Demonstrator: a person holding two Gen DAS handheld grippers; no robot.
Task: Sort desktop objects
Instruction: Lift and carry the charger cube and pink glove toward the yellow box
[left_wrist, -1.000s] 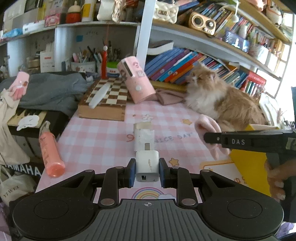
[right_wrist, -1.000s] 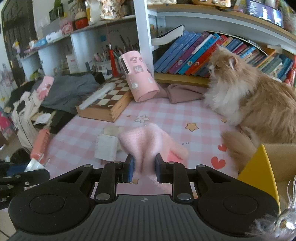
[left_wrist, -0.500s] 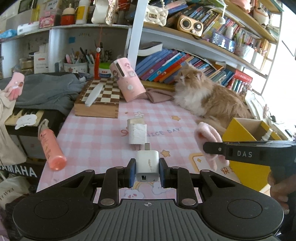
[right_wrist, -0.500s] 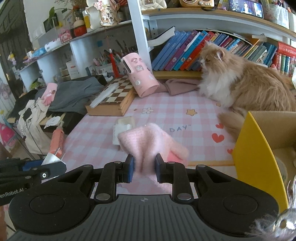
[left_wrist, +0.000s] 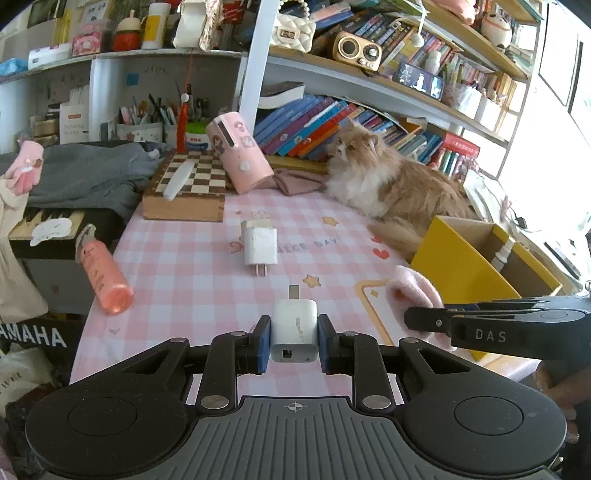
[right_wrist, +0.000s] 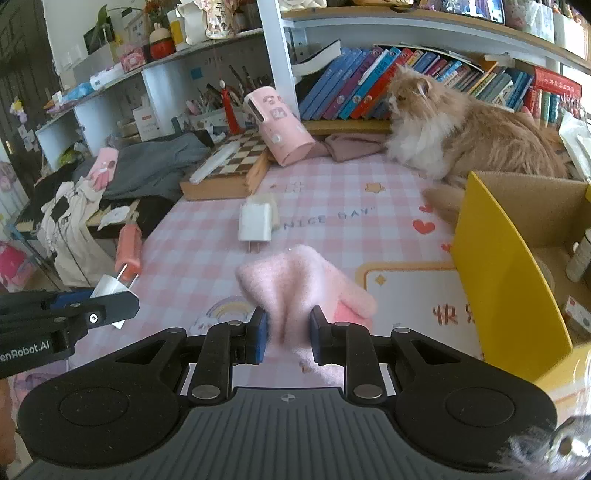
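My left gripper (left_wrist: 294, 338) is shut on a small white charger plug (left_wrist: 294, 325), held above the pink checked tablecloth (left_wrist: 184, 266). My right gripper (right_wrist: 284, 332) is shut on a fluffy pink glove (right_wrist: 299, 280); in the left wrist view that glove (left_wrist: 413, 288) and the right gripper's black body show at the right. A second white charger (left_wrist: 259, 245) lies on the cloth ahead, also seen in the right wrist view as the charger (right_wrist: 255, 223). An open yellow cardboard box (right_wrist: 506, 280) stands at the right, close beside the glove.
A fluffy orange-white cat (left_wrist: 391, 181) lies at the back right by the box (left_wrist: 465, 266). A wooden chessboard box (left_wrist: 186, 188), a tilted pink container (left_wrist: 238, 162) and a pink bottle (left_wrist: 103, 277) at the table's left edge are nearby. Bookshelves fill the back.
Both grippers have moved rightward, each keeping its hold. The yellow box has come further into both views, and the lying charger has shifted left and farther off.
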